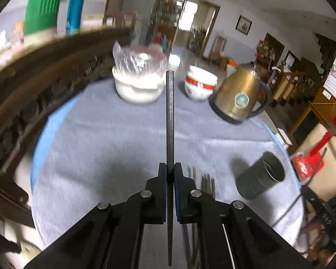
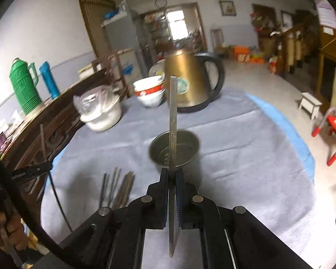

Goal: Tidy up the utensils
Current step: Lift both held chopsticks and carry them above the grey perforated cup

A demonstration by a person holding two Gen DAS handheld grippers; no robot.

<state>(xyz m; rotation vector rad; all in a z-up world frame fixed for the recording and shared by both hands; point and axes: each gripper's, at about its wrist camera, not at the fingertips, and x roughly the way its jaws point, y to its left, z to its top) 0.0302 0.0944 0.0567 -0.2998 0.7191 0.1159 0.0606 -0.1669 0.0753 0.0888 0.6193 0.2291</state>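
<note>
Two grippers each clamp a single chopstick above a desk (image 2: 246,148) spread with a grey cloth. The left gripper (image 1: 170,174) has its jaws pressed together on a dark chopstick (image 1: 169,116), which runs straight out ahead between the pads, its blunt end showing in front of a white pot (image 1: 136,87) topped with crumpled clear plastic. The right gripper (image 2: 173,179) has its jaws shut on a paler chopstick (image 2: 173,116) with small characters printed along it; this one also points forward and crosses, in the view, over the mouth of a metal cup (image 2: 174,148) standing upright on the cloth.

In the left wrist view that cup (image 1: 261,174) sits to the right of the gripper, near the cloth's edge. A loose bundle of more chopsticks (image 2: 118,188) lies flat on the cloth just left of the cup, partly hidden behind the left gripper's arm in its own view.

Farther back stand a stack of white bowls with red bands (image 2: 149,92) and a brass-coloured kettle (image 2: 188,83) with a black handle. A hand (image 2: 4,231) shows at the lower left edge of the right wrist view.
</note>
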